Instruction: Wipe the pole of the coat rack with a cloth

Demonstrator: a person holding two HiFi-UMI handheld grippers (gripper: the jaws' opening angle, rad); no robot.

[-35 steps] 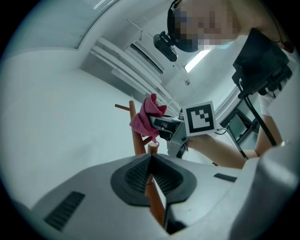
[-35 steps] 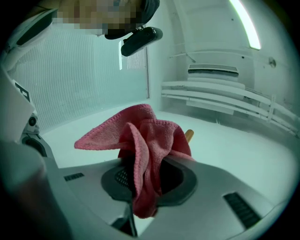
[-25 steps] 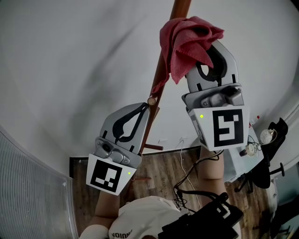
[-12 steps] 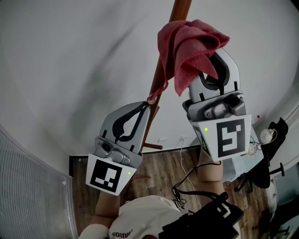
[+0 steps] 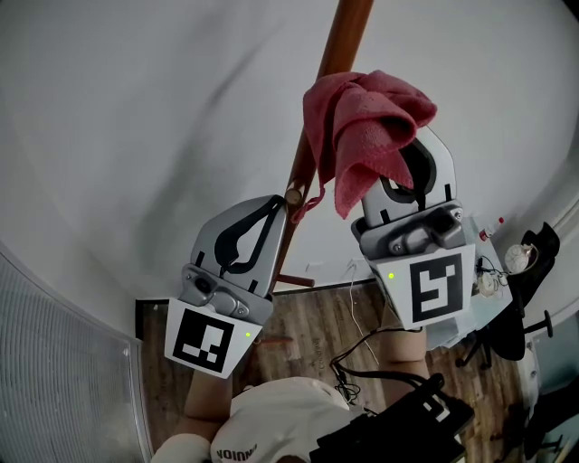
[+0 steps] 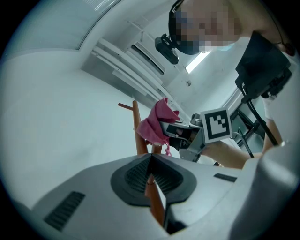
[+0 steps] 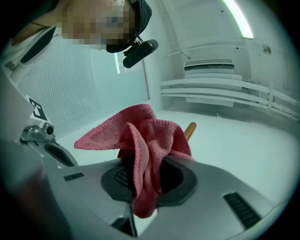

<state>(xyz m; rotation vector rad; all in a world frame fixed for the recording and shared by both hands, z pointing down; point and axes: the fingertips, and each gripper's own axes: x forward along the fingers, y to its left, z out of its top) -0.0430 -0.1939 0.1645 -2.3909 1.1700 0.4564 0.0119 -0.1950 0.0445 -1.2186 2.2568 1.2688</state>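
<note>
**Cloth brought lower on the coat rack pole; left gripper unmoved on a peg.**

We find the right gripper (image 5: 409,149) pinching the pink cloth (image 5: 362,127), which is bunched between its jaws. It sits lower against the right side of the pole (image 5: 348,27) than a second ago, and we judge a downward wiping stroke to be under way, with most of the pole not yet covered. The left gripper (image 5: 280,206) has held its place, jaws pressed together on a wooden peg (image 6: 155,201) of the rack, apparently to steady it. The peg's knob end (image 5: 292,194) lies just beside the cloth's trailing corner, so peg and left gripper stand directly in the path of the stroke. Cables (image 5: 362,339) on the wooden floor (image 5: 298,316) and an office chair (image 5: 525,312) lie well apart and are no hindrance.
</note>
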